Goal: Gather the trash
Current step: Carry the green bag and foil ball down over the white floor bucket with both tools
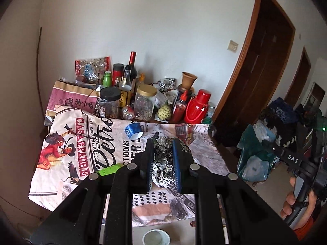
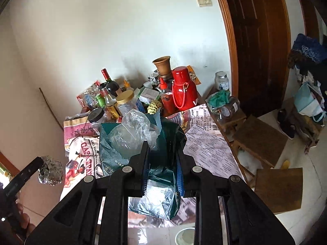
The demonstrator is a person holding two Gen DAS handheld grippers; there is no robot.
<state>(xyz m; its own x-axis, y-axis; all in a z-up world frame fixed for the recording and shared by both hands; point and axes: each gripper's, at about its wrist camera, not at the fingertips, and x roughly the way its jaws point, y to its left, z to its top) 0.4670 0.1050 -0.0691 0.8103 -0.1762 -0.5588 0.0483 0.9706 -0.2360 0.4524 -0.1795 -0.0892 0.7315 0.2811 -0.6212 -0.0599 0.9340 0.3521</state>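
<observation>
Two views differ: the left wrist view shows the left claw [image 1: 163, 159] clamped on a crumpled foil ball [image 1: 164, 163] at centre, above the desk [image 1: 206, 153]; the right wrist view shows the right claw [image 2: 162, 163] clamped on a green bag [image 2: 163, 143] stuffed with clear plastic.

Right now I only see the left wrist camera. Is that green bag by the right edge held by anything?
Observer: Yes, the right claw is shut on the green bag, with clear plastic sticking out of its top.
Operator: Does my foil ball look held from over there?
Observer: Yes, the foil ball sits at the tip of the left claw, off the table.
Operator: What's past the table's right side?
Observer: Brown wooden stools on the floor.
</observation>
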